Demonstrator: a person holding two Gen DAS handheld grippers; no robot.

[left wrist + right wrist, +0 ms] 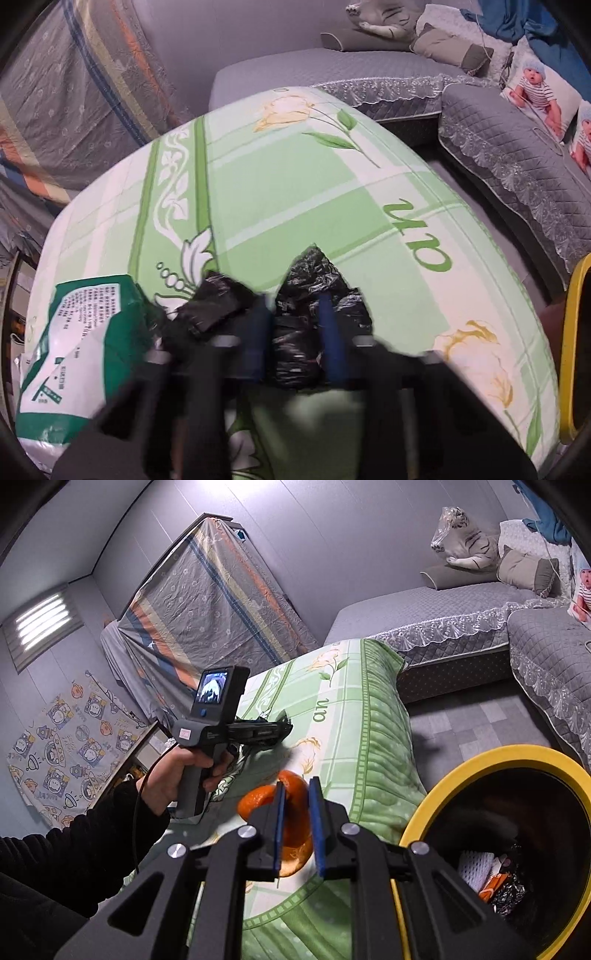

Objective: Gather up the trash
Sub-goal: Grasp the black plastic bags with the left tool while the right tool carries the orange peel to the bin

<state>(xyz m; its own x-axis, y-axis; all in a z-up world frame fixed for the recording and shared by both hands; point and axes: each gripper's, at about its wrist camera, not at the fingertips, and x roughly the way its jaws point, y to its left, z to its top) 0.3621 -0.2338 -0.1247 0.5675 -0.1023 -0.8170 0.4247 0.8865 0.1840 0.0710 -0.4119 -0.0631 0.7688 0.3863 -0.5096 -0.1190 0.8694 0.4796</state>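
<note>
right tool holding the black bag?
No, the right tool is clamped on an orange peel; the black bag sits between the left tool's fingers.

Two black plastic wads [314, 291], one orange peel [291, 812], one yellow-rimmed bin [517, 760], one green-and-white packet [81, 343].

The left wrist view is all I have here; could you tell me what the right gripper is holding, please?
Observer: The right gripper is shut on a piece of orange peel.
Operator: Thank you. I see only a yellow rim; what is it?
Observer: It is a yellow-rimmed bin, open, to the right of the peel.
Operator: Is anything already in it?
Observer: Yes, some wrappers lie at the bottom.
Operator: And how does my left gripper look from there?
Observer: The left gripper reaches out over the green tablecloth.
</note>
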